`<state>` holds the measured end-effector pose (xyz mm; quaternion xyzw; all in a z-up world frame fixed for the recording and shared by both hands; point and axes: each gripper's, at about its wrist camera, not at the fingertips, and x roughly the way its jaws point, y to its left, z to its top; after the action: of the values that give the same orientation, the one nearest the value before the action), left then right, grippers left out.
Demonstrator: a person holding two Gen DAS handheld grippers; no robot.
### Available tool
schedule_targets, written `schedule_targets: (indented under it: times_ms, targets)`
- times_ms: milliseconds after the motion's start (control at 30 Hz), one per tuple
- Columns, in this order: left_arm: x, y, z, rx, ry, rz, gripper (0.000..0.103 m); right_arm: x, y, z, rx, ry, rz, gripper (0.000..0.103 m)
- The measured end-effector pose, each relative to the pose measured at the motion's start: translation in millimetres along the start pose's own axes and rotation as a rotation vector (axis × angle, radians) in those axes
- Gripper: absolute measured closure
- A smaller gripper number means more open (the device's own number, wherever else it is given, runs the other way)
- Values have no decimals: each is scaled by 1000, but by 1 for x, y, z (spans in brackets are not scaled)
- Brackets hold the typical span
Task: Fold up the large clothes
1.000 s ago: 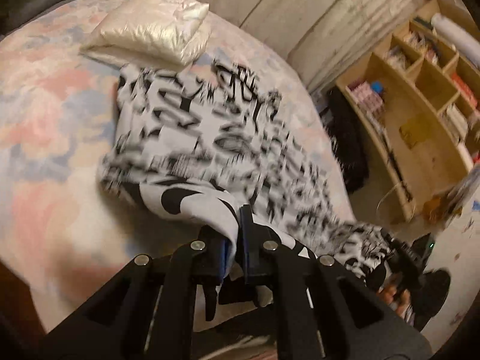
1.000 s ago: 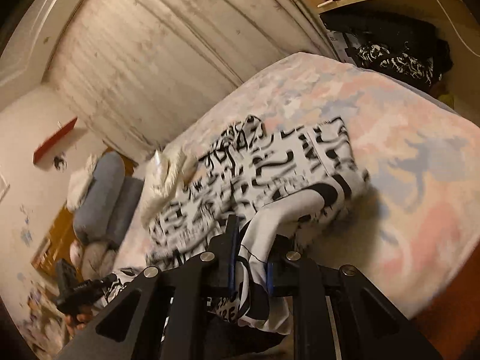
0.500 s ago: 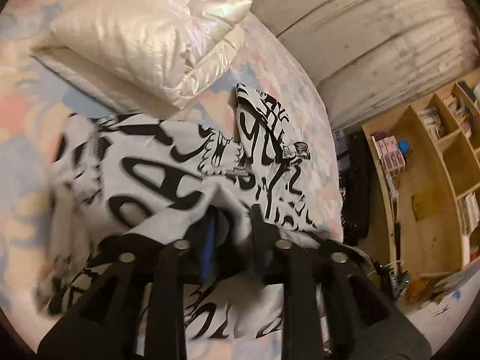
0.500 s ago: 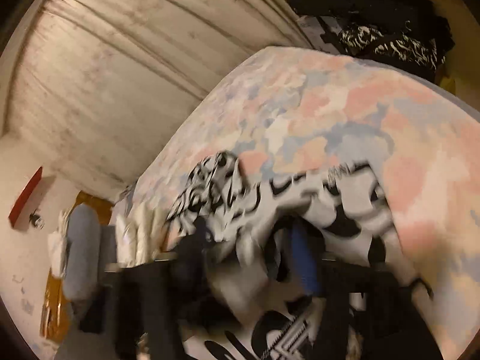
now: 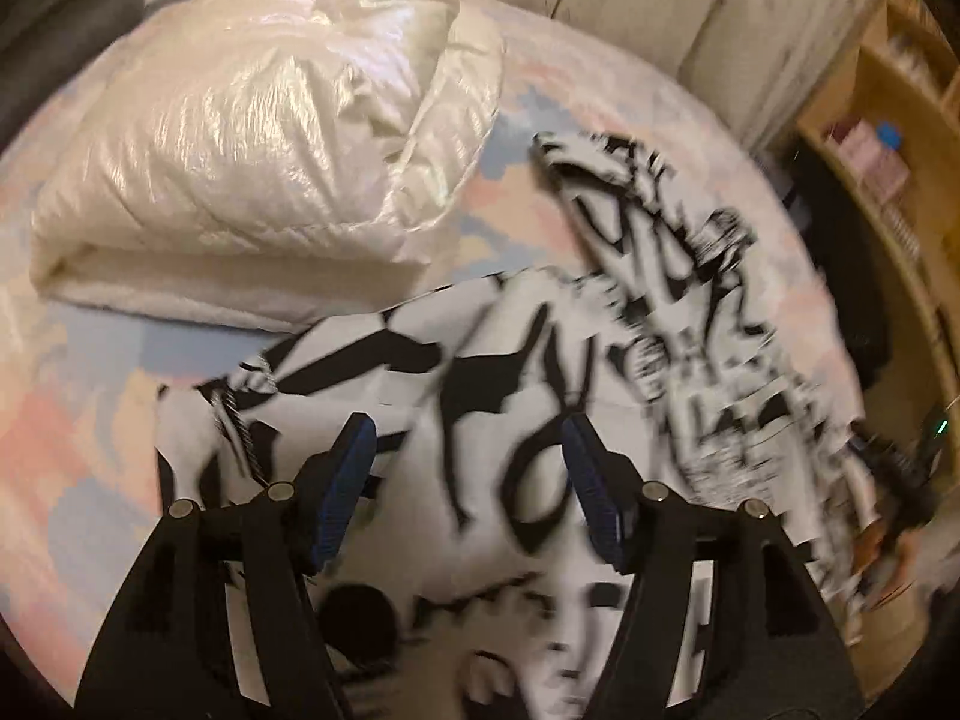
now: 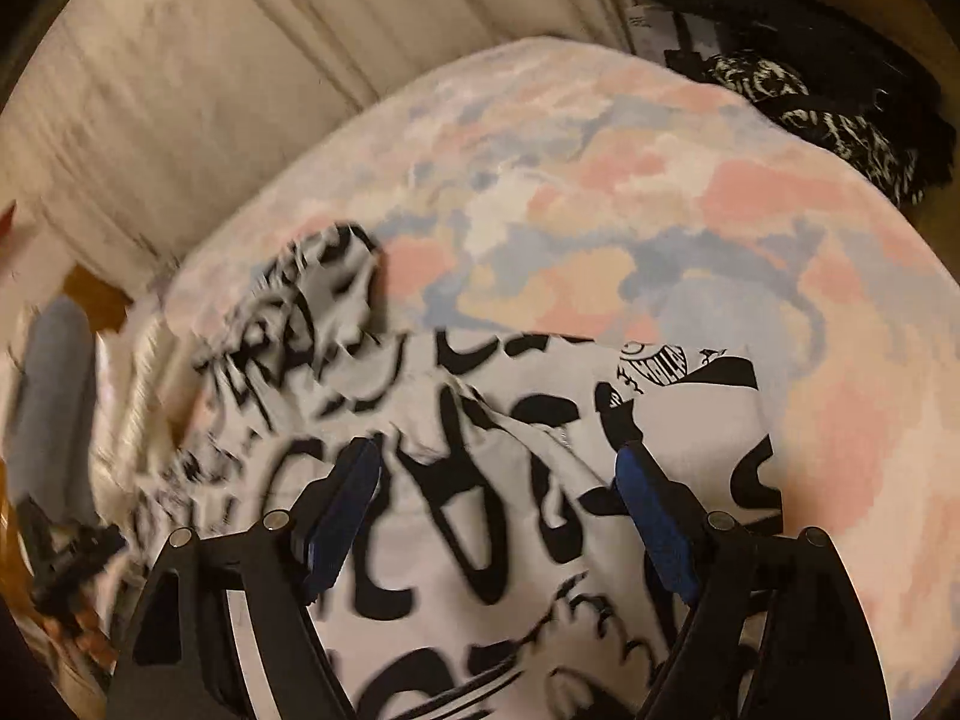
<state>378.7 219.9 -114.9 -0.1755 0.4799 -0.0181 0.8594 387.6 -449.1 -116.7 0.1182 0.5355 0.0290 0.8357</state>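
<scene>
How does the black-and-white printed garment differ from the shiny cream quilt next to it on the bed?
The printed garment is white with bold black graphics; the cream quilt is plain and glossy. The garment lies thin and spread out with a rumpled far end; the quilt is puffy and folded into a thick bundle. The garment lies under both sets of jaws; the quilt sits beyond them. Both rest on the pastel bedspread.

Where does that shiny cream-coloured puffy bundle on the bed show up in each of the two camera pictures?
Left wrist view: the cream puffy bundle fills the upper left, lying on the bed just beyond the black-and-white printed garment.
Right wrist view: only a blurred pale strip at the left edge might be it; I cannot tell.
Shared landmark: the printed garment spread on the pastel bedspread, seen in both.
</scene>
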Motion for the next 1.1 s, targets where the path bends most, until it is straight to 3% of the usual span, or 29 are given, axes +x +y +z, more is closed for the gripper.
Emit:
schedule_targets:
  times_ms: [233,267,300,333,367,400,433,533,633,800,900,1033,1100]
  targets:
    - [32,-2,-2,80,63,44,41,66,1,-9,-164,122,-27,20]
    - [35,-4,-2,88,63,48,45,70,2,-10,-179,117,-36,20]
    - [37,-7,-3,99,59,50,60,73,6,-11,-196,105,-49,23]
    - [41,-13,-3,117,63,54,69,74,9,-13,-213,86,-72,35]
    - [43,-18,-3,128,65,73,86,74,11,-13,-224,75,-90,44]
    - [45,-23,-3,145,55,121,94,74,12,-14,-232,74,-71,73]
    - [46,-28,-4,160,42,151,96,72,12,-14,-227,79,-56,94]
    - [33,-37,-5,183,-39,177,101,54,17,-17,-242,-6,-95,98]
    - [16,-43,1,177,-117,172,102,25,18,-12,-187,-118,-81,98]
    - [17,-54,14,188,-170,221,102,14,33,4,-166,-209,-117,98]
    - [34,-47,22,154,-170,237,102,33,37,14,-163,-195,-171,98]
    - [69,-28,17,103,-124,233,102,86,20,14,-125,-52,-234,98]
    - [76,-23,10,103,-129,224,102,93,19,10,-124,-44,-234,98]
